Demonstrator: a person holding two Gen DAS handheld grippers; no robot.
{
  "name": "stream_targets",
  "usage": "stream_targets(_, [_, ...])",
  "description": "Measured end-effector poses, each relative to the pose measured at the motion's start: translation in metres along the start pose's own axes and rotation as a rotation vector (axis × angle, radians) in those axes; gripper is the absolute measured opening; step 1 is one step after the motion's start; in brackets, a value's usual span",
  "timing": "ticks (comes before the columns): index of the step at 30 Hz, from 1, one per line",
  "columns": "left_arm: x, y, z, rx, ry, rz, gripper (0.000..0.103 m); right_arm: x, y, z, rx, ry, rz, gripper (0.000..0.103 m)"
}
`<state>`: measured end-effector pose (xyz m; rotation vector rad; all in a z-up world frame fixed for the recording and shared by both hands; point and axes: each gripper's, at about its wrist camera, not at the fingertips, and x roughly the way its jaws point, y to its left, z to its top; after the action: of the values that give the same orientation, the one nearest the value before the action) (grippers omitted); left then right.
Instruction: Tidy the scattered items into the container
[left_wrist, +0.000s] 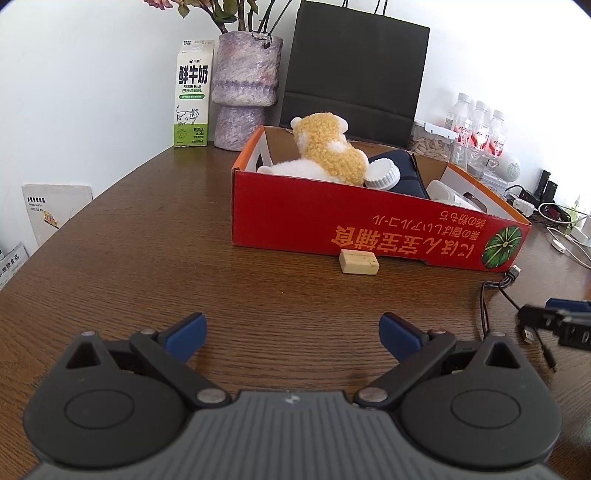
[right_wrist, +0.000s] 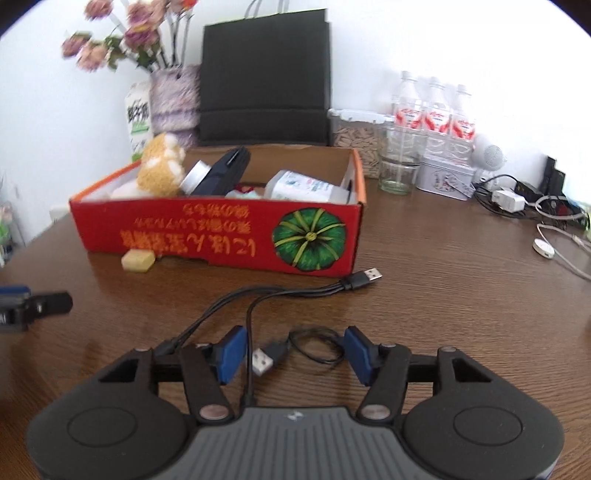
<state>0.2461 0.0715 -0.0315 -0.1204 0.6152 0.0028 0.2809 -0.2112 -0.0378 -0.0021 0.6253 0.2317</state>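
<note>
A red cardboard box (left_wrist: 332, 221) (right_wrist: 221, 236) stands on the brown wooden table. Inside it are a yellow-and-white plush toy (left_wrist: 332, 155) (right_wrist: 160, 170), a dark case (right_wrist: 225, 171) and a white bottle (right_wrist: 299, 186). A small beige block (left_wrist: 359, 261) (right_wrist: 137, 260) lies against the box's front wall. A black multi-plug USB cable (right_wrist: 295, 291) (left_wrist: 498, 291) lies in front of the box. My right gripper (right_wrist: 294, 330) is open over the cable, with a USB plug (right_wrist: 264, 360) lying between its blue pads, untouched. My left gripper (left_wrist: 292, 321) is open and holds nothing, well short of the block.
A milk carton (left_wrist: 192, 92), a purple vase (left_wrist: 245, 88) and a black paper bag (left_wrist: 354, 70) stand behind the box. Water bottles (right_wrist: 432, 114), a glass (right_wrist: 397, 173), a tin (right_wrist: 443, 181) and chargers with cables (right_wrist: 535, 206) crowd the right rear.
</note>
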Motion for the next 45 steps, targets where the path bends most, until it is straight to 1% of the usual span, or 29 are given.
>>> stream_targets(3, [0.000,0.000,0.000,0.001,0.000,0.000,0.102,-0.004,-0.009,0.004,0.028,-0.023,-0.007,0.058])
stream_targets(5, [0.000,0.000,0.000,0.001,0.000,0.000,0.102,0.003,-0.011,0.004,0.010,0.008,-0.028,0.058])
stream_targets(7, [0.000,-0.001,0.000,0.002,-0.002,0.001,0.102,0.011,-0.011,0.000,-0.002,0.050,-0.025,0.058])
stream_targets(8, [0.000,-0.001,0.000,0.003,-0.003,0.002,0.102,0.010,-0.010,-0.002,-0.003,0.039,-0.018,0.060])
stream_targets(10, [0.000,0.000,0.000,0.002,-0.004,0.003,0.102,0.012,-0.007,-0.003,-0.025,0.060,-0.001,0.061])
stream_targets(12, [0.000,0.000,0.000,0.000,-0.004,0.003,0.102,0.012,-0.002,-0.006,-0.053,0.051,-0.012,0.061])
stream_targets(13, [0.000,0.000,0.000,0.001,-0.003,0.003,0.102,0.012,-0.002,-0.006,-0.053,0.047,-0.002,0.055])
stream_targets(14, [0.000,0.000,0.000,0.001,-0.002,0.003,0.102,0.011,-0.002,-0.006,-0.051,0.044,0.007,0.045])
stream_targets(15, [0.000,0.000,0.000,0.000,-0.001,0.003,0.102,0.012,-0.002,-0.005,-0.051,0.042,0.007,0.040])
stream_targets(16, [0.000,0.001,0.000,-0.001,0.000,0.003,0.102,0.012,-0.002,-0.005,-0.050,0.041,0.010,0.029])
stream_targets(17, [0.000,0.001,-0.001,-0.002,0.000,0.004,0.102,0.012,-0.002,-0.005,-0.050,0.041,0.019,0.021])
stream_targets(18, [0.000,0.002,-0.001,-0.003,0.001,0.004,0.102,0.010,-0.002,-0.006,-0.051,0.041,0.026,0.018])
stream_targets(20, [0.000,0.002,-0.001,-0.004,0.003,0.004,0.102,0.013,0.000,-0.005,-0.054,0.039,0.026,0.015])
stream_targets(28, [0.001,0.003,-0.002,-0.018,0.014,0.007,0.102,0.008,-0.002,-0.005,-0.047,0.016,0.042,0.014])
stream_targets(31, [0.001,0.004,-0.002,-0.020,0.019,0.007,0.102,0.009,-0.005,-0.005,-0.037,0.031,0.024,0.015])
stream_targets(32, [0.002,0.004,-0.002,-0.020,0.019,0.008,0.102,0.008,-0.007,-0.004,-0.026,0.021,0.016,0.016])
stream_targets(33, [0.002,0.004,-0.002,-0.020,0.020,0.008,0.102,0.008,-0.008,-0.002,-0.021,0.017,0.015,0.019])
stream_targets(34, [0.002,0.004,-0.002,-0.020,0.020,0.007,0.102,0.009,-0.010,0.000,-0.018,0.017,0.015,0.031])
stream_targets(35, [0.002,0.004,-0.002,-0.020,0.021,0.006,0.102,0.011,-0.010,0.003,-0.018,0.017,0.010,0.048])
stream_targets(36, [0.002,0.003,-0.002,-0.020,0.022,0.006,0.102,0.013,-0.009,0.005,-0.026,0.020,0.006,0.054])
stream_targets(37, [0.002,0.003,-0.002,-0.020,0.022,0.006,0.102,0.017,-0.008,0.006,-0.040,0.025,0.000,0.058])
stream_targets(39, [0.002,0.004,-0.001,-0.022,0.021,0.007,0.102,0.026,-0.005,0.010,-0.060,0.044,-0.012,0.056])
stream_targets(40, [0.002,0.004,-0.001,-0.023,0.022,0.008,0.102,0.032,-0.003,0.011,-0.068,0.059,-0.017,0.053])
stream_targets(41, [0.002,0.004,-0.002,-0.026,0.022,0.008,0.102,0.035,-0.003,0.010,-0.065,0.055,-0.013,0.046])
stream_targets(42, [0.002,0.004,-0.002,-0.028,0.022,0.009,0.102,0.036,-0.003,0.010,-0.059,0.048,-0.012,0.041])
stream_targets(43, [0.002,0.005,-0.002,-0.031,0.023,0.009,0.102,0.035,-0.002,0.010,-0.065,0.048,-0.013,0.029])
stream_targets(45, [0.003,0.005,-0.002,-0.030,0.026,0.008,0.102,0.033,0.000,0.008,-0.078,0.043,-0.008,0.027])
